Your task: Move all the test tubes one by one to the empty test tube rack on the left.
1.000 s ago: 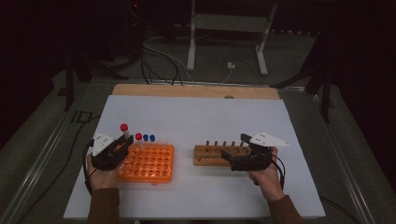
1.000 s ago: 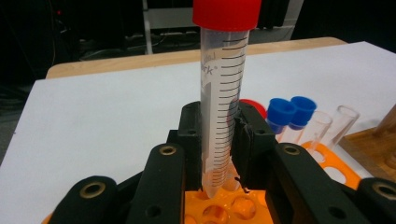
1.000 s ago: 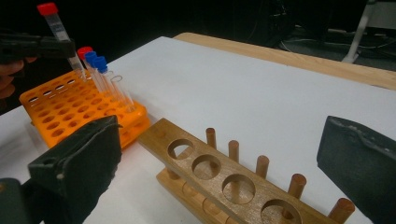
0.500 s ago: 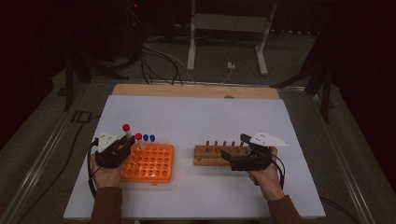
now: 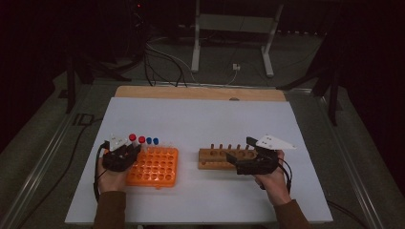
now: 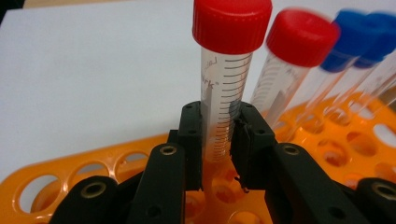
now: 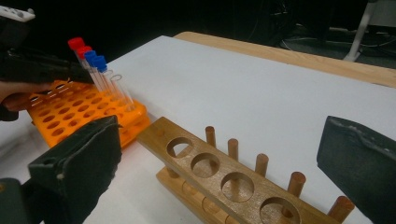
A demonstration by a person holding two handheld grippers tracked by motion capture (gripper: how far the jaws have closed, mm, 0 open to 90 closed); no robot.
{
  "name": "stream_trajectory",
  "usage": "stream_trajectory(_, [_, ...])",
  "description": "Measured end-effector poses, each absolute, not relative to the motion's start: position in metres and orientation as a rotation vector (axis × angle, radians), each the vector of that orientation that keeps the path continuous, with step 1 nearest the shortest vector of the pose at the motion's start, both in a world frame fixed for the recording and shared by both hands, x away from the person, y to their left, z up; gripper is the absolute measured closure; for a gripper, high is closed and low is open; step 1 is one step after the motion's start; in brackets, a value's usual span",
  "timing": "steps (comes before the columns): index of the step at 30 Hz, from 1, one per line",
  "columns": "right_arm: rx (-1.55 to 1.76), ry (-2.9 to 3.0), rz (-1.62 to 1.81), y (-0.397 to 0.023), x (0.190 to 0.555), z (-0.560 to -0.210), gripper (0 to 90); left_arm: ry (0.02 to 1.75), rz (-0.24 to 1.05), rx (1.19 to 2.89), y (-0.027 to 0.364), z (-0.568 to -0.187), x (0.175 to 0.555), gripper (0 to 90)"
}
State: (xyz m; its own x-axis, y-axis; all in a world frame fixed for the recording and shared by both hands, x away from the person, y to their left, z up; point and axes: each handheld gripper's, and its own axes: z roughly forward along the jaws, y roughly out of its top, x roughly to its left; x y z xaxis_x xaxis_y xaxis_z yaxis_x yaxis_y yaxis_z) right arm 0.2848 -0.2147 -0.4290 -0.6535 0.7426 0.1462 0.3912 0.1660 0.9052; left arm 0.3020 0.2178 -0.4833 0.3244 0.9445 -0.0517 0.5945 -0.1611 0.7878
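**Inspector:** Left tool (image 6: 217, 140)?

**Assistant:** Clamped on a red-capped graduated tube (image 6: 227, 74), which stands upright with its lower end just above the orange rack (image 6: 93, 163). Whether the tip sits in a hole is unclear; the jaws hide it.

**Inspector:** Neighbours?

**Assistant:** A second red-capped tube (image 6: 292, 60) and two blue-capped tubes (image 6: 362, 51) stand in the rack's far row, just beside the held one.

**Inspector:** Right tool (image 7: 219, 154)?

**Assistant:** Jaws spread wide, holding nothing, hovering over the wooden rack (image 7: 224, 182), whose holes are empty.

**Inspector:** Layout?

**Assistant:** Both racks rest on the white table (image 5: 200, 119), orange at left, wooden at right, apart.
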Motion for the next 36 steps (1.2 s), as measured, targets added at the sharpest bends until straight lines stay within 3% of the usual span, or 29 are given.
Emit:
stream_trajectory(6, [1.080, 2.120, 1.478, -0.215, 0.285, -0.429, 0.0, 1.378, 0.602, 1.876, 0.217, -0.484, 0.302, 74.4])
stream_trajectory(9, [1.080, 2.120, 1.478, -0.215, 0.284, -0.429, 0.0, 1.389, 0.609, 1.862, 0.219, -0.482, 0.299, 66.6])
stream_trajectory(13, [1.082, 2.116, 1.480, -0.217, 0.284, -0.428, 0.0, 1.341, 0.642, 1.827, 0.222, -0.473, 0.291, 62.9])
stream_trajectory(19, [1.074, 2.120, 1.478, -0.217, 0.284, -0.428, 0.0, 1.294, 0.685, 1.842, 0.218, -0.470, 0.291, 74.7])
stream_trajectory(30, [1.088, 2.091, 1.482, -0.232, 0.282, -0.429, 0.0, 1.320, 0.655, 1.846, 0.219, -0.472, 0.288, 75.4])
stream_trajectory(36, [1.086, 2.047, 1.495, -0.245, 0.280, -0.429, 0.0, 1.283, 0.638, 1.753, 0.225, -0.465, 0.277, 59.0])
